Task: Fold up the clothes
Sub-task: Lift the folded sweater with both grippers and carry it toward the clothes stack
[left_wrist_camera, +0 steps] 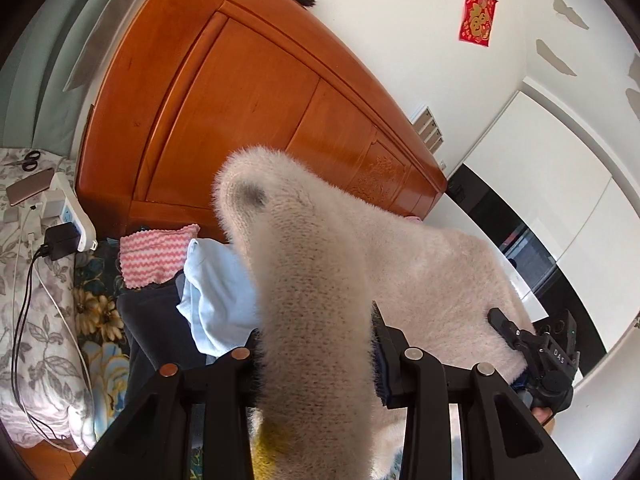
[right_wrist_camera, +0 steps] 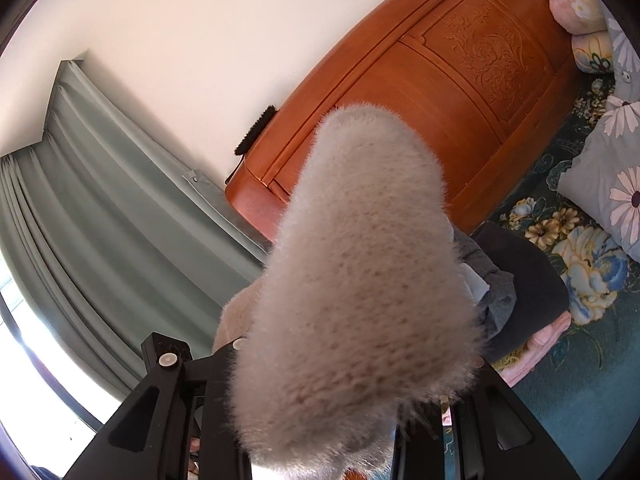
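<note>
A fluffy pale pink sweater (left_wrist_camera: 440, 280) is held up in the air in front of a wooden headboard. My left gripper (left_wrist_camera: 316, 356) is shut on one fuzzy fold of it, which stands up between the jaws. My right gripper (right_wrist_camera: 360, 364) is shut on another part of the sweater (right_wrist_camera: 360, 260); the fabric bulges over the fingers and hides the tips. The right gripper also shows in the left wrist view (left_wrist_camera: 536, 356), at the sweater's far edge.
A pile of clothes lies on the bed: a light blue garment (left_wrist_camera: 220, 292), a pink-white zigzag cloth (left_wrist_camera: 156, 252), dark clothes (right_wrist_camera: 520, 280). The wooden headboard (left_wrist_camera: 248, 92) is behind. A power strip (left_wrist_camera: 72, 216), phone and scissors lie at left. Floral pillows (right_wrist_camera: 608, 184) are at right.
</note>
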Tool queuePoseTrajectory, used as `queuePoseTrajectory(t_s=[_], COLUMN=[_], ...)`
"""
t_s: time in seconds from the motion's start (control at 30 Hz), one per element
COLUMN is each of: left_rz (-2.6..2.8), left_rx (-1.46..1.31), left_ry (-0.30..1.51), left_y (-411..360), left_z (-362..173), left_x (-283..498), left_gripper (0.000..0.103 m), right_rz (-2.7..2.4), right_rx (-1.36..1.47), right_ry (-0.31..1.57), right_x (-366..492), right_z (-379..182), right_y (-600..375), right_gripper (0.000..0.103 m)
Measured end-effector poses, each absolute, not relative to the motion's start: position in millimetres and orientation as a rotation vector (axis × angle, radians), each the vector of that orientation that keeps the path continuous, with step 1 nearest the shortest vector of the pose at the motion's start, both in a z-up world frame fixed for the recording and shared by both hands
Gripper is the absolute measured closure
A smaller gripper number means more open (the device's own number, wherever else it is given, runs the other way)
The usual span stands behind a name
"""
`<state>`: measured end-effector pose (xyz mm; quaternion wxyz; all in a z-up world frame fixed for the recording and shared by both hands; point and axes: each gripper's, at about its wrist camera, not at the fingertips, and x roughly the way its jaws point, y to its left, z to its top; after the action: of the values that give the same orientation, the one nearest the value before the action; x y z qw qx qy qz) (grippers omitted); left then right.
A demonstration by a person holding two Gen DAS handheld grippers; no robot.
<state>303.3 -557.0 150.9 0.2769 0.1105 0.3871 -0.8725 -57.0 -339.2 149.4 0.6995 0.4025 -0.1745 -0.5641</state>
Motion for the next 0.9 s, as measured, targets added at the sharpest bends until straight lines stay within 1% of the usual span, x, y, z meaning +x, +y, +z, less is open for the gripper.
queuePoseTrajectory(t_s=[0.17, 0.23, 0.3, 0.33, 0.4, 0.5, 0.6, 0.73, 0.8, 0.87, 0.9], left_rz=[-2.266, -2.207, -2.158, -2.139, -2.105, -2.095, -2.089, -2.063, -2.060, -2.053, -2.051], left_rx=[0.279, 0.332, 0.375, 0.392, 0.424, 0.419, 0.422, 0.412, 0.419, 0.453, 0.474], left_ry=[1.090, 1.127, 1.157, 1.164, 1.182, 1.217, 1.202, 1.249, 1.215, 1.151, 1.124], left_y=[-595, -611, -622, -624, -628, -626, -628, -628, -620, -613, -610], left_z=[132, 114, 92, 81, 60, 43, 40, 40, 48, 58, 62], left_x=[300, 296, 293, 292, 291, 292, 291, 294, 298, 300, 300], left_gripper=[0.064, 0.064, 0.064, 0.063, 0.054, 0.052, 0.049, 0.047, 0.047, 0.047, 0.047], right_rz=[-1.222, -1.205, -1.236, -1.254, -1.284, -1.271, -1.272, -1.266, -1.272, -1.283, -1.291], right_rx=[0.944, 1.000, 1.080, 1.129, 1.235, 1.324, 1.314, 1.338, 1.336, 1.324, 1.318], right_ry=[-0.359, -0.380, -0.402, -0.416, -0.465, -0.536, -0.524, -0.530, -0.511, -0.464, -0.433], right_x=[-73, -86, -101, -110, -135, -150, -147, -138, -134, -133, -133], right_z=[139, 122, 92, 76, 43, 8, 2, 6, 13, 23, 29], right_y=[-398, -416, -431, -437, -447, -455, -455, -453, -447, -446, -444], right_gripper=[0.070, 0.070, 0.070, 0.070, 0.068, 0.065, 0.062, 0.061, 0.061, 0.057, 0.057])
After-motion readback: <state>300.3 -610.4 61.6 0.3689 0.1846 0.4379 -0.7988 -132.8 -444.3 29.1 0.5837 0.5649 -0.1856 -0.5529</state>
